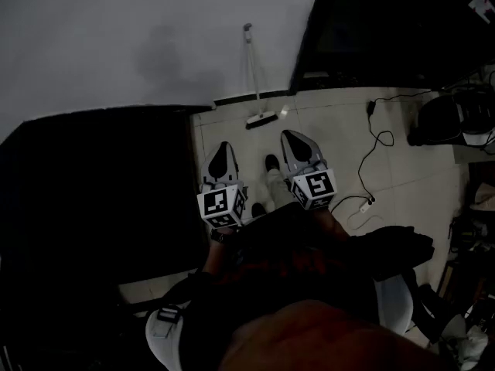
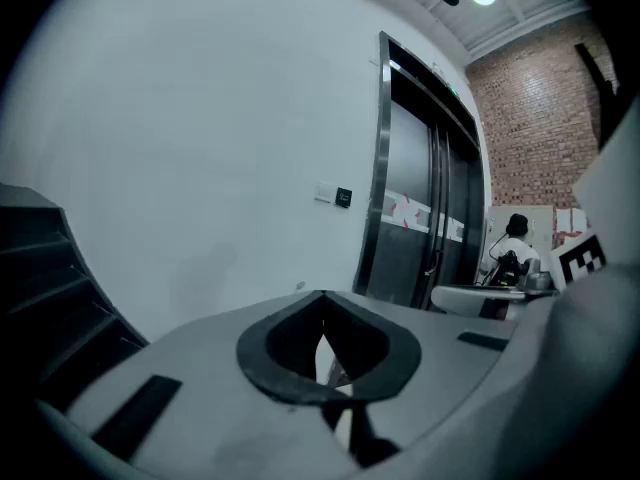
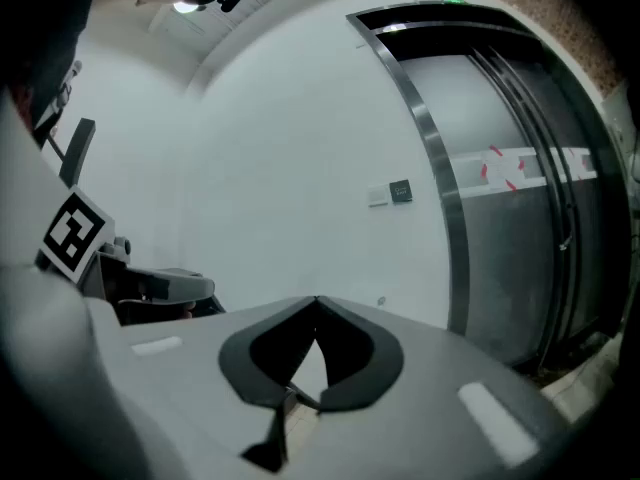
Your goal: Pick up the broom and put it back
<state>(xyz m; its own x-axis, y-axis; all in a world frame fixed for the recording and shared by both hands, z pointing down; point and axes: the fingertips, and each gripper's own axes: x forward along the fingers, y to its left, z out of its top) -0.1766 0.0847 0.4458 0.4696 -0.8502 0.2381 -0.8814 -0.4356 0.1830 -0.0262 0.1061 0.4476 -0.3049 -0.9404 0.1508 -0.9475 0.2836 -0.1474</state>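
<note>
A: Where's the broom (image 1: 254, 83)?

B: Propped against the white wall (image 1: 116, 37). The handle is nearly upright, leaning a bit left at the top. Its brush head (image 1: 261, 120) is down on the tiled floor (image 1: 332, 130), right at the base of the wall.

A: Anything touching it?

B: No. Both tools are well short of it, with bare tile in between.

A: Left hand-held gripper (image 1: 223, 148)?

B: Clenched. The tips meet in its own view and there's nothing between them. It points ahead and slightly down, toward the wall.

A: Right hand-held gripper (image 1: 292, 137)?

B: Also clenched and empty. It's side by side with the left one, a little further forward in the head view. The broom head sits ahead of the gap between the two.

A: Surroundings?

B: There's a dark metal door (image 3: 520, 218) to the right of the wall. A black cable (image 1: 374, 147) snakes over the floor on the right side. One shoe (image 1: 272, 163) shows between the two grippers. A dark mass fills the left of the head view; I can't tell what it is.
</note>
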